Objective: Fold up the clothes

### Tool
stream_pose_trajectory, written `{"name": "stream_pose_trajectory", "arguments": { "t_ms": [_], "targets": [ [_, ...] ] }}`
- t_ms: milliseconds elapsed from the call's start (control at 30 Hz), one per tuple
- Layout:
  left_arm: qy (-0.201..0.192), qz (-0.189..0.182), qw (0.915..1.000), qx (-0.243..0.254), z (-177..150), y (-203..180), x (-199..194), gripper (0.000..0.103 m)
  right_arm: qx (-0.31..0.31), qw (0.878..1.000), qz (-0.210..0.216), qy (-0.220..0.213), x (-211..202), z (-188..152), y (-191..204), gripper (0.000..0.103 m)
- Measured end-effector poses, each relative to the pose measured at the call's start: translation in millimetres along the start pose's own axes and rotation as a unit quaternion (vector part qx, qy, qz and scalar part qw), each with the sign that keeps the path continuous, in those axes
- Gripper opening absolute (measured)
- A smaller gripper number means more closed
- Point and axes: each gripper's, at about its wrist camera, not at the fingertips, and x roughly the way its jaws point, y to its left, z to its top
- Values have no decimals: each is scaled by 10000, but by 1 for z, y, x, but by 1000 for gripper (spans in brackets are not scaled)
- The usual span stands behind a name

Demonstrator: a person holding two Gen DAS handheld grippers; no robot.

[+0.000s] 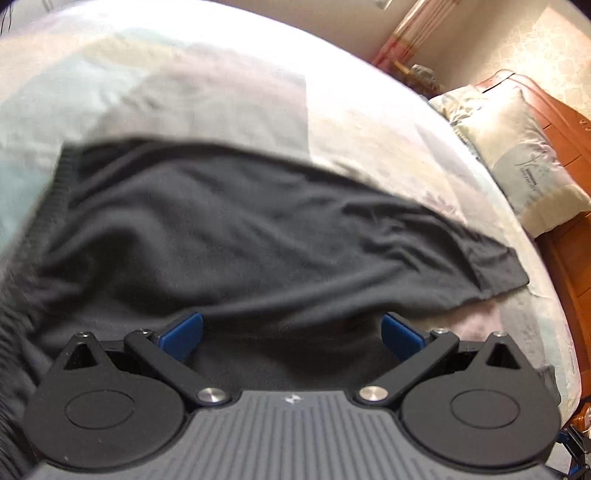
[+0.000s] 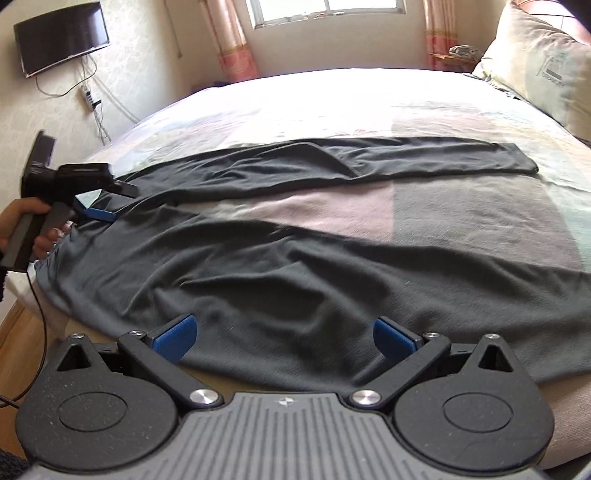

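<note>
A pair of dark grey trousers (image 2: 295,280) lies spread on the bed, its two legs running to the right, the far leg (image 2: 369,158) apart from the near one. My right gripper (image 2: 284,338) is open just above the near edge of the near leg. My left gripper (image 1: 291,336) is open over the waist end of the trousers (image 1: 221,229). It also shows in the right wrist view (image 2: 99,203), held by a hand at the trousers' left end, with its blue finger over the fabric.
The bed (image 2: 332,103) has a pastel patchwork cover. A pillow (image 2: 543,62) lies at the far right by a wooden headboard (image 1: 565,140). A wall TV (image 2: 62,37) and a window (image 2: 325,11) are beyond. A wood floor (image 2: 14,332) shows at the left.
</note>
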Motion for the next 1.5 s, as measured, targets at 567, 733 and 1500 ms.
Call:
{"name": "stream_pose_trajectory", "arguments": {
  "t_ms": [567, 733, 1500],
  "targets": [
    [-406, 17, 9877, -1512, 88, 104, 52, 102, -2, 9991, -193, 385, 40, 18, -5, 103],
    [-652, 283, 9862, -1497, 108, 112, 60, 102, -28, 9984, -233, 521, 49, 17, -4, 103],
    [-116, 741, 9953, -608, 107, 87, 64, 102, -280, 9978, -241, 554, 55, 16, 13, 103]
  ]
}}
